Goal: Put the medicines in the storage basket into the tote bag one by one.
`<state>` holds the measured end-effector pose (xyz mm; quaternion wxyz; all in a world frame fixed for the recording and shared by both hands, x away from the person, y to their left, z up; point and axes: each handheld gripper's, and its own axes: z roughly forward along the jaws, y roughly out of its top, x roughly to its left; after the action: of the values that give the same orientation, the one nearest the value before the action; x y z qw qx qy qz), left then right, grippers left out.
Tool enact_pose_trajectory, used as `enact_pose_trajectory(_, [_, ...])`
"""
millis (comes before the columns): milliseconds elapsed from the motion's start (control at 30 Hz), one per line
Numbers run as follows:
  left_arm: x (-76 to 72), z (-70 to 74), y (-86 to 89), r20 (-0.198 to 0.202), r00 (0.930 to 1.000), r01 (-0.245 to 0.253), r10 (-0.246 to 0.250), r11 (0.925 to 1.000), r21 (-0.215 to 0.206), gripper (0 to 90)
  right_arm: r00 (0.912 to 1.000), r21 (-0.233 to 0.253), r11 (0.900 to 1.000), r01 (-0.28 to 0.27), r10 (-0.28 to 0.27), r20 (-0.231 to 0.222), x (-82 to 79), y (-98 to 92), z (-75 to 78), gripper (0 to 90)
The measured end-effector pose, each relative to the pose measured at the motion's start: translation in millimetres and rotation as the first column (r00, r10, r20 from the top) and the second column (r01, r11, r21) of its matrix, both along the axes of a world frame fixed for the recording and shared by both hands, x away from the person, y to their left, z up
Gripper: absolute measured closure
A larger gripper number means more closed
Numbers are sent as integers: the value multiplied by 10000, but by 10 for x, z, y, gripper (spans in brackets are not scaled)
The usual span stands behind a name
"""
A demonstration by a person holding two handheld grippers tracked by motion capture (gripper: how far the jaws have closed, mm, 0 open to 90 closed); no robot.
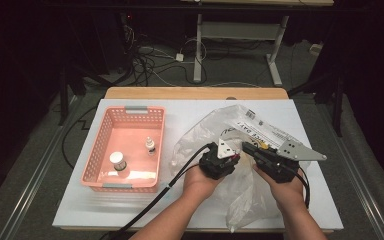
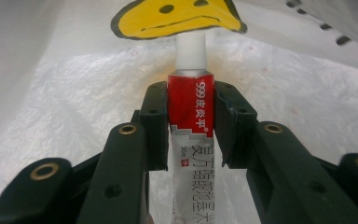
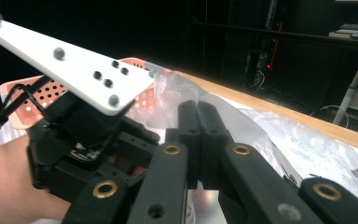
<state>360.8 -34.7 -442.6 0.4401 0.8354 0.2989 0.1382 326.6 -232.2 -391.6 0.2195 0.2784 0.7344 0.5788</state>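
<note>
A red-and-white ointment tube (image 2: pixel 190 109) with a white cap stands upright between my left gripper's (image 2: pixel 190 95) jaws, which are shut on it inside a clear plastic bag (image 2: pixel 74 93). In the high view the bag (image 1: pixel 207 130) lies crumpled at the table's centre right, and my left gripper (image 1: pixel 234 157) reaches into it from the left. My right gripper (image 1: pixel 248 148) sits just right of it, shut on the bag's film. The right gripper view shows those jaws (image 3: pixel 198 109) pressed together with thin bag film (image 3: pixel 177 86) rising from their tips.
A pink basket (image 1: pixel 99 146) stands on the left of the white table (image 1: pixel 315 200), holding a white-capped jar (image 1: pixel 118 161) and a small bottle (image 1: pixel 150 145). Cables and desk legs (image 1: pixel 198 55) lie on the floor beyond the far edge.
</note>
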Motion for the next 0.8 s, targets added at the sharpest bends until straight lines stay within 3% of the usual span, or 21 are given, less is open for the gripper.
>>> enact_pose_trajectory(167, [71, -79, -75, -180, 9997, -142, 140, 9998, -117, 656, 10000, 54, 10000, 70, -70, -29, 7, -13, -3, 900])
enact_pose_trajectory(433, [164, -186, -131, -455, 9987, -246, 247, 9997, 48, 642, 9998, 55, 9999, 140, -139, -164, 30, -38, -32, 900])
enact_pose_trajectory(533, [145, -168, -126, -502, 9985, -198, 198, 9998, -7, 555, 9997, 80, 9998, 176, -175, -170, 32, -54, -36, 900])
enact_pose_trajectory(800, [21, -98, -32, -818, 9964, 188, -212, 9994, -300, 482, 9997, 43, 9998, 183, -182, -175, 25, -66, -40, 900])
